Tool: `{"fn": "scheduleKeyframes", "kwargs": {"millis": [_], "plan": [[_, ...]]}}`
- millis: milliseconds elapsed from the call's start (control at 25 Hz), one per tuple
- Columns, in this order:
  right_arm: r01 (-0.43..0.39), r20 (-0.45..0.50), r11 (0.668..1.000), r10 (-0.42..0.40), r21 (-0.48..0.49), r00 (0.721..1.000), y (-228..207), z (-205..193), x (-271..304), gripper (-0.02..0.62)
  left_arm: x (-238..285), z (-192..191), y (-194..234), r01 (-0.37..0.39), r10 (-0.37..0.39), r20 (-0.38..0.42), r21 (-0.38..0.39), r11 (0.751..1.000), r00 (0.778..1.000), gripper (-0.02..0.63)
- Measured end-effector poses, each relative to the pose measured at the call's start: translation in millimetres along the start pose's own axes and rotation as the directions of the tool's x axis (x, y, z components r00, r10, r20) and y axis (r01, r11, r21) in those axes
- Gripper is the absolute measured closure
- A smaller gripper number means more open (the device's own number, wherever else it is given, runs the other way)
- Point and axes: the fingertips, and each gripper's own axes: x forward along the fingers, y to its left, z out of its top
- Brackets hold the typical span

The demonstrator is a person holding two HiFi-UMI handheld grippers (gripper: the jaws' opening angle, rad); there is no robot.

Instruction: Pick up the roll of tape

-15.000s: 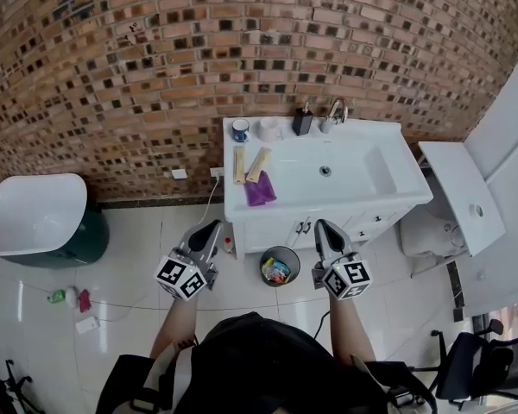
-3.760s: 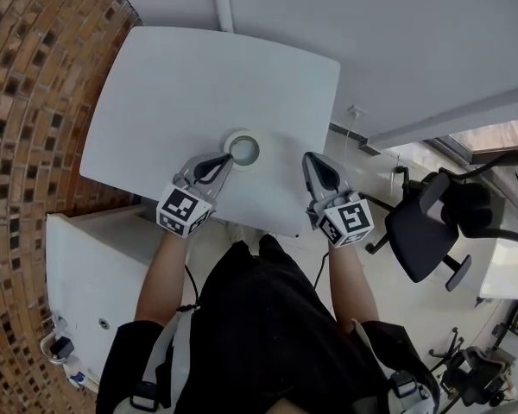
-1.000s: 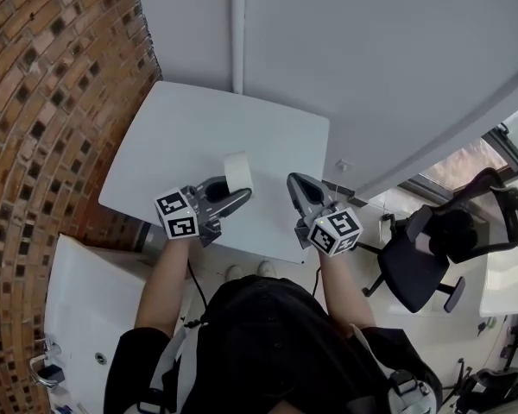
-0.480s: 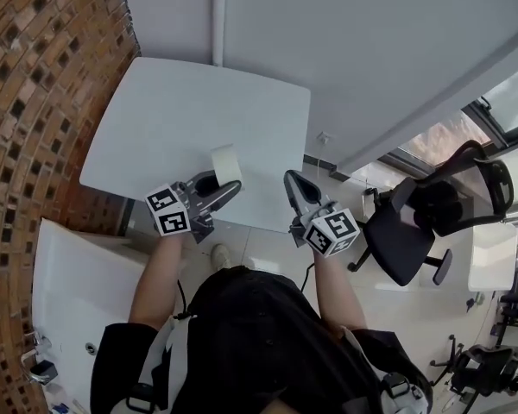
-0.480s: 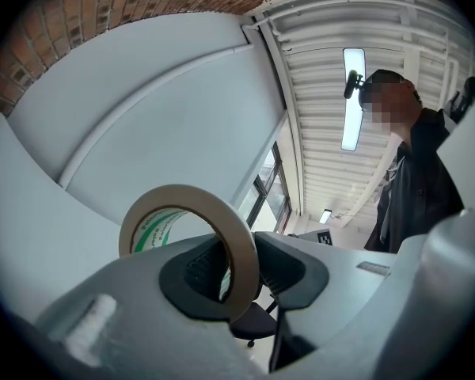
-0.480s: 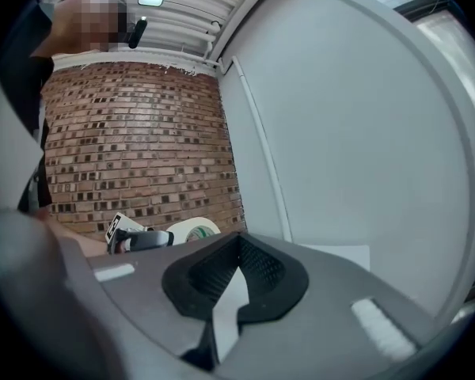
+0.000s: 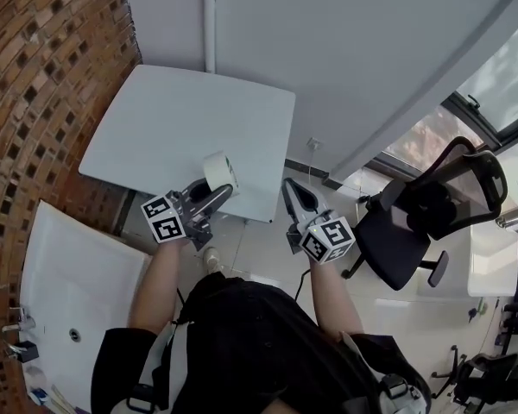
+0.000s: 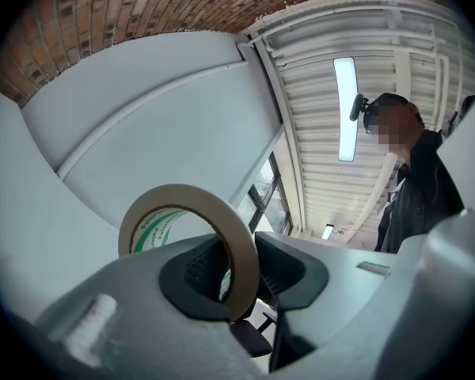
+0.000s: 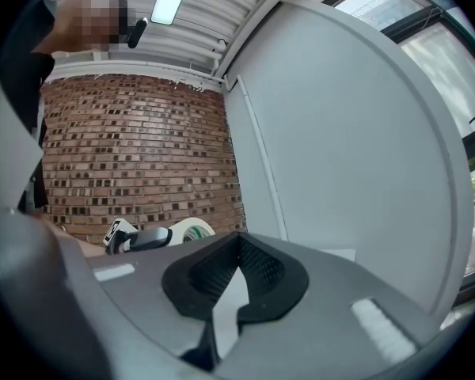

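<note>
The roll of tape is cream-coloured with a green-printed core. My left gripper is shut on it and holds it on edge in the air, over the near edge of the white table. In the left gripper view the tape stands upright, its band pinched between the two dark pads, and my left gripper points slightly upward. My right gripper hangs beside it to the right, off the table's edge, jaws together and empty. The right gripper view shows its tips meeting, with the tape off to the left.
A brick wall runs along the left and a grey wall stands behind the table. A black office chair stands at the right. A white washbasin counter lies at lower left. Tiled floor lies below the grippers.
Both grippers have drawn back from over the table to its near edge, the tape still in the left one. The view has swung, bringing the washbasin counter further in.
</note>
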Motion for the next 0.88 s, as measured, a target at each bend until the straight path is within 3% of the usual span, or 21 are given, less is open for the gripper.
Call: {"fn": "scheduleKeyframes", "kwargs": {"millis": [520,880], "plan": [[0.047,0.055,0.999,-0.048,0.02,0.997,16,-1,-111,0.591,-13,-40,-78,-0.04,0.041,-0.031,0.046,0.998,0.999,0.499],[0.0,0.068,1.0,-0.001,0.014,0.998,47,-9,-159,0.591,-21,-67,-149,-0.021,0.025,-0.035,0.102,0.995,0.999,0.5]]}}
